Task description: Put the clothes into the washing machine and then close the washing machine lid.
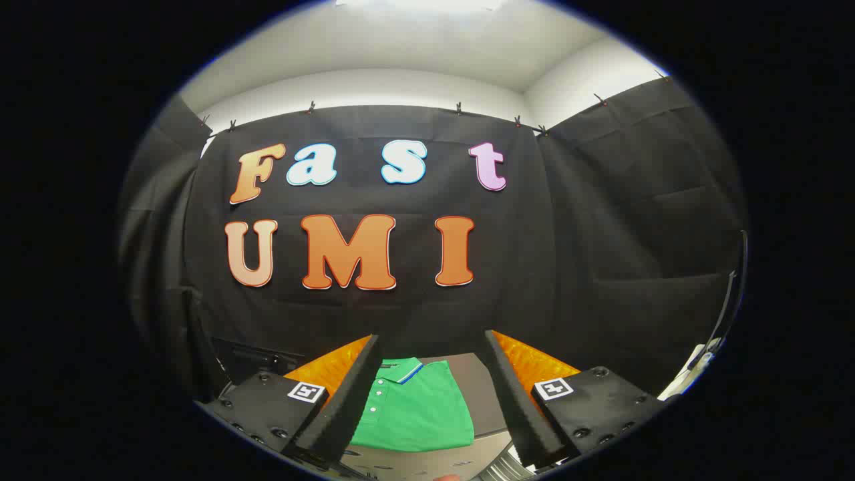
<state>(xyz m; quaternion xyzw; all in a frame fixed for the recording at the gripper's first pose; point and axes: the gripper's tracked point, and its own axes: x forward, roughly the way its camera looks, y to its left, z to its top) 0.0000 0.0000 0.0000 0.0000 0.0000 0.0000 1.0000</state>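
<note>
Gripper [433, 387] spread wide, folded green polo shirt [414, 411] between fingers, grey tabletop [482, 394], black-draped booth

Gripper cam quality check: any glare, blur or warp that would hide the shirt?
Gripper view: strong fisheye bending of the booth wall and ceiling edges; bright ceiling light overhead, washed out. The green polo shirt lies folded, evenly lit and sharp, seen between the open gripper fingers. Fingers look slightly soft, being so close. No glare on the shirt.
</note>
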